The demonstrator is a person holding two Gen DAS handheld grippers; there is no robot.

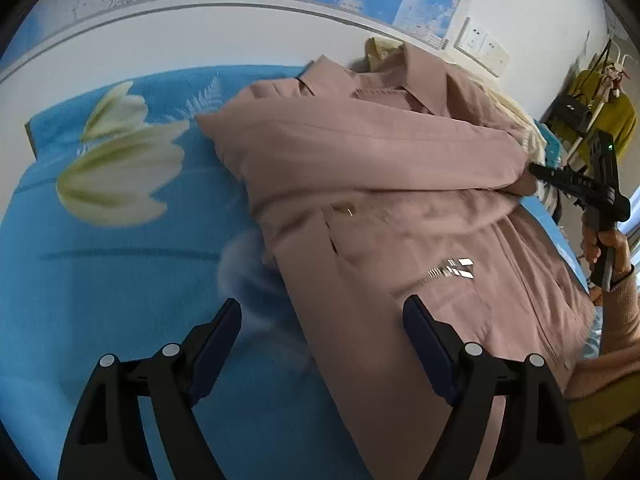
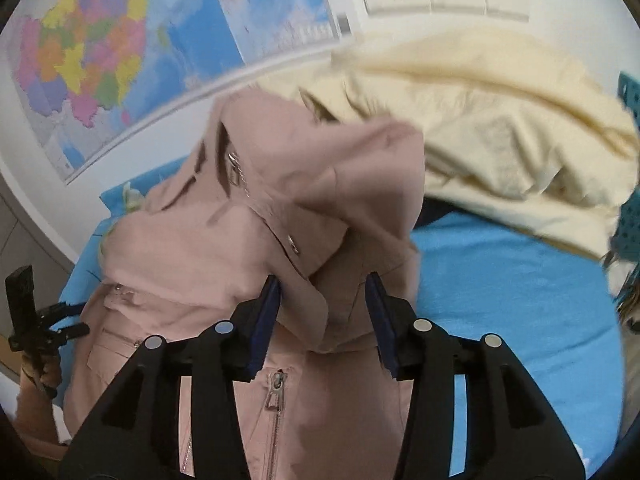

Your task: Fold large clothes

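Sleeve (image 2: 352, 184) lies folded across the jacket (image 1: 400, 184) ahead of the half-open right gripper (image 2: 324, 300), gripping nothing; left gripper (image 1: 322, 320), wide and empty, hovers over the hem for the next fold.

Black left gripper (image 1: 322, 316), 2 navy-padded fingers (image 1: 224, 332), silver rivets, pink knit sleeve (image 1: 624, 320)

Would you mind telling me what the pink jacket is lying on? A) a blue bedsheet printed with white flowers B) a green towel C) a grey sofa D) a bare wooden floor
A: the pink jacket is spread over a blue bedsheet printed with large white flowers, with a cream garment heaped behind it.
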